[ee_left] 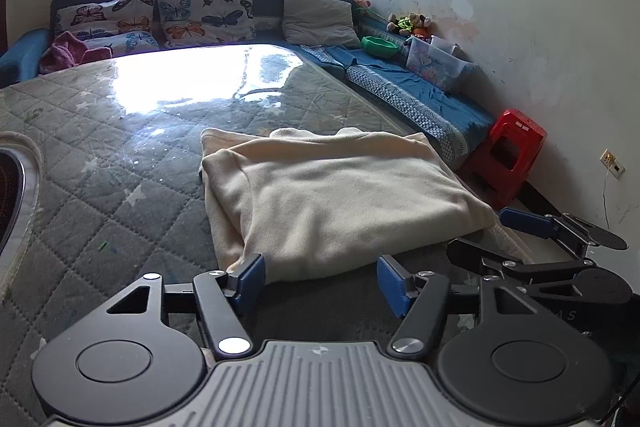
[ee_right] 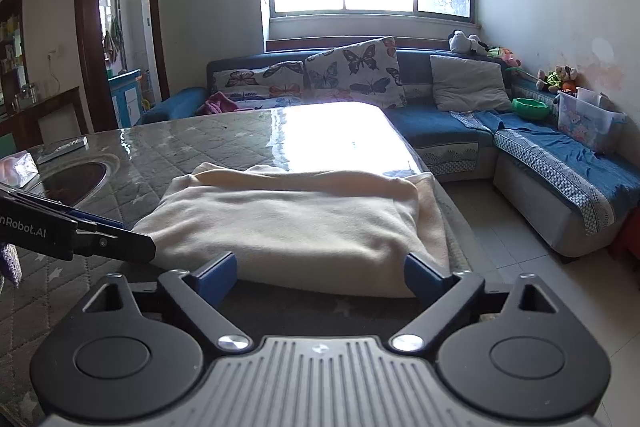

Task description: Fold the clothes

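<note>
Careful, your left gripper (ee_left: 320,281) and right gripper (ee_right: 320,277) both have jaws apart and empty, folded cream sweater (ee_left: 332,195) just ahead of the fingertips on the quilted table (ee_left: 100,155), so closing on only the top layer would likely drag the fold open.

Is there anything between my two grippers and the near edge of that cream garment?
Nothing visible. The left gripper and right gripper are both open right at the near edge of the folded cream garment, with only bare quilted table cover in the gap.
</note>
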A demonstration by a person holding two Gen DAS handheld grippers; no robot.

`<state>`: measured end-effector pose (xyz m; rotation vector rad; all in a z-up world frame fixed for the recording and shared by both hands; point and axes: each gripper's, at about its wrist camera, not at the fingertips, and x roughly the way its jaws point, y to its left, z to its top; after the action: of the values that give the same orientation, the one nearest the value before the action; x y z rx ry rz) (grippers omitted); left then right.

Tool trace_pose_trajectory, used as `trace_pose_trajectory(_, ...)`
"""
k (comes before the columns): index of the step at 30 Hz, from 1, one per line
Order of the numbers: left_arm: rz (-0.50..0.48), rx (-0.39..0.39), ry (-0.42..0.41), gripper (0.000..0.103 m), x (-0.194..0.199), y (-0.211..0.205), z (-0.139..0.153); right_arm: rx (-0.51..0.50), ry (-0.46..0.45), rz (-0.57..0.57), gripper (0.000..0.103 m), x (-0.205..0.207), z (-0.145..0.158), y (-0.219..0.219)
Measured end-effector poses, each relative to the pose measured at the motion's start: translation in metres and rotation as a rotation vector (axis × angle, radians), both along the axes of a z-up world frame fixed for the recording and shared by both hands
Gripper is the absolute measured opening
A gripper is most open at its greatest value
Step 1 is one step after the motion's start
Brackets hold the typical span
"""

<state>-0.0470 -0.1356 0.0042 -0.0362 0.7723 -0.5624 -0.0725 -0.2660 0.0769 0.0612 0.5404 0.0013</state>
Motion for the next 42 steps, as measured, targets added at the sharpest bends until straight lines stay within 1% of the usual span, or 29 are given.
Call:
trace_pose_trajectory(4, 0.013, -0.007, -0.002, 0.071, -0.006, 0.008, -0.001, -0.009, -0.005, -0.006, 0.103, -0.005, 0.0, 0.008)
trace_pose_trajectory(6, 0.024, -0.012, -0.005, 0.076, -0.009, 0.011, -0.001, -0.016, -0.008, -0.012, 0.103, -0.007, 0.0, 0.012)
trace_pose_trajectory(11, 0.043, -0.012, -0.019, 0.081, -0.016, 0.02, -0.001, -0.041, -0.005, -0.023, 0.103, -0.011, 0.002, 0.021)
trace_pose_trajectory(17, 0.056, -0.006, -0.039, 0.09, -0.024, 0.027, -0.001, -0.064, 0.011, -0.032, 0.103, -0.014, 0.0, 0.026)
trace_pose_trajectory(21, 0.058, 0.006, -0.068, 0.098, -0.031, 0.03, 0.001, -0.061, 0.011, -0.029, 0.103, -0.019, 0.0, 0.028)
trace_pose_trajectory(24, 0.063, 0.02, -0.084, 0.102, -0.035, 0.031, 0.002, -0.042, 0.018, -0.032, 0.103, -0.02, 0.0, 0.028)
trace_pose_trajectory(30, 0.074, 0.046, -0.1, 0.103, -0.042, 0.034, 0.0, -0.004, 0.021, -0.047, 0.103, -0.025, 0.002, 0.029)
trace_pose_trajectory(35, 0.087, 0.051, -0.093, 0.103, -0.046, 0.037, -0.003, -0.012, 0.026, -0.058, 0.103, -0.03, 0.002, 0.032)
trace_pose_trajectory(42, 0.097, 0.065, -0.097, 0.103, -0.052, 0.038, -0.005, -0.024, 0.03, -0.113, 0.103, -0.035, 0.001, 0.035)
